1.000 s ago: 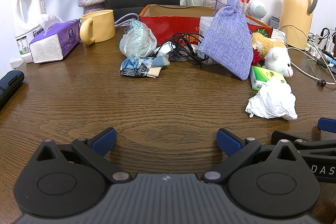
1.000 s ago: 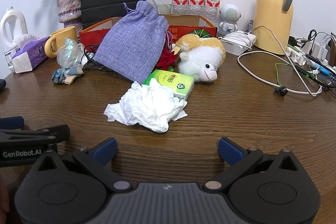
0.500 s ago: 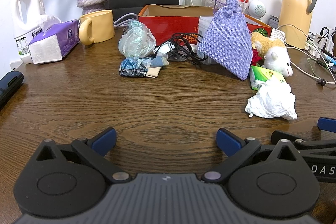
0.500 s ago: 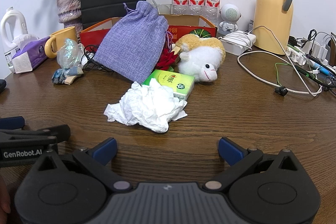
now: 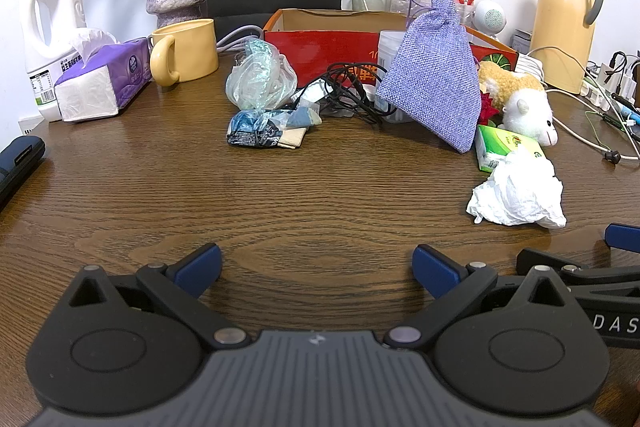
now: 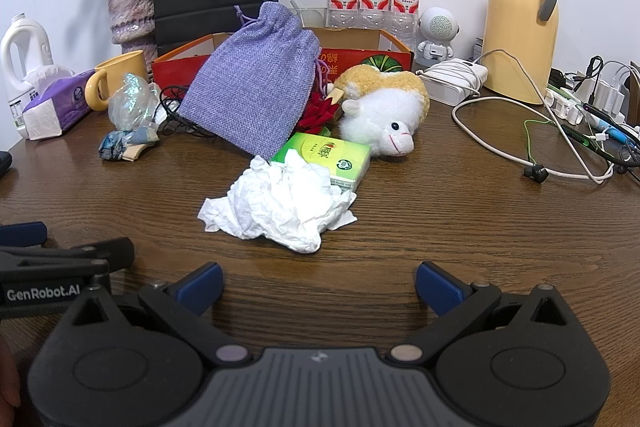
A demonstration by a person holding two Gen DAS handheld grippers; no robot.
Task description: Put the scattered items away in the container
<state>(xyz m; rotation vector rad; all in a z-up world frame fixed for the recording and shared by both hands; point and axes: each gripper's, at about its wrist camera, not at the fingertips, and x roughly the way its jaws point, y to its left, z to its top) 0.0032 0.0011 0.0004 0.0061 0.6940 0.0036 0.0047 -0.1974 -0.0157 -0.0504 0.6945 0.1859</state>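
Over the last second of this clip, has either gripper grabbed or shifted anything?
No visible change. The left gripper and right gripper hover open and empty above the table. The crumpled tissue, purple pouch and red box lie where they were.

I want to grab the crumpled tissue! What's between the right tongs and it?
Only bare table, seen in the right wrist view, between the right tongs and the crumpled tissue.
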